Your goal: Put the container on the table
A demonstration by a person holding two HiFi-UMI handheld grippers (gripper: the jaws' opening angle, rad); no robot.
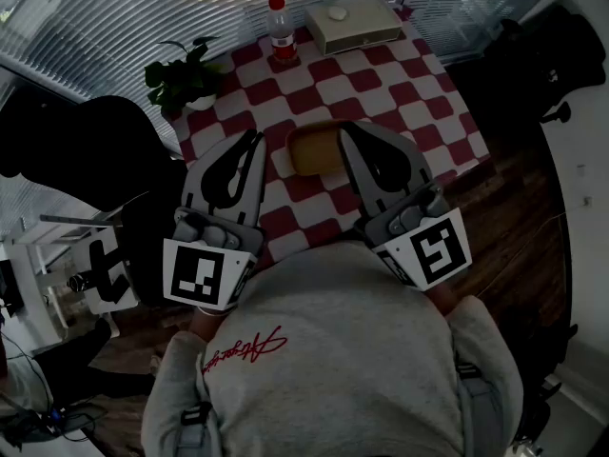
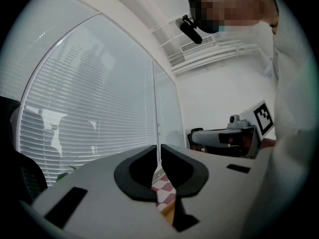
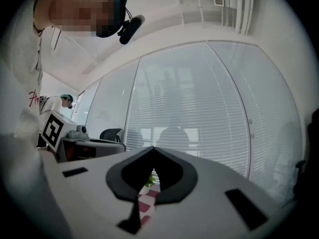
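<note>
A yellow-brown container (image 1: 314, 149) rests on the red-and-white checked tablecloth (image 1: 400, 93), near the table's front edge. In the head view it shows between my two grippers, and neither holds it. My left gripper (image 1: 256, 139) is just left of it with its jaws shut and nothing in them. My right gripper (image 1: 345, 129) is just right of it, also shut and empty. In the left gripper view the shut jaws (image 2: 158, 149) leave a slit that shows the cloth and a sliver of the container (image 2: 169, 214). The right gripper view shows shut jaws (image 3: 152, 152) too.
At the table's far edge stand a red-capped bottle (image 1: 280, 31) and a beige box (image 1: 354, 24); a potted plant (image 1: 184, 79) sits at the far left corner. A black chair (image 1: 86, 160) is at the left, another dark chair (image 1: 547, 55) at the right. Window blinds run behind.
</note>
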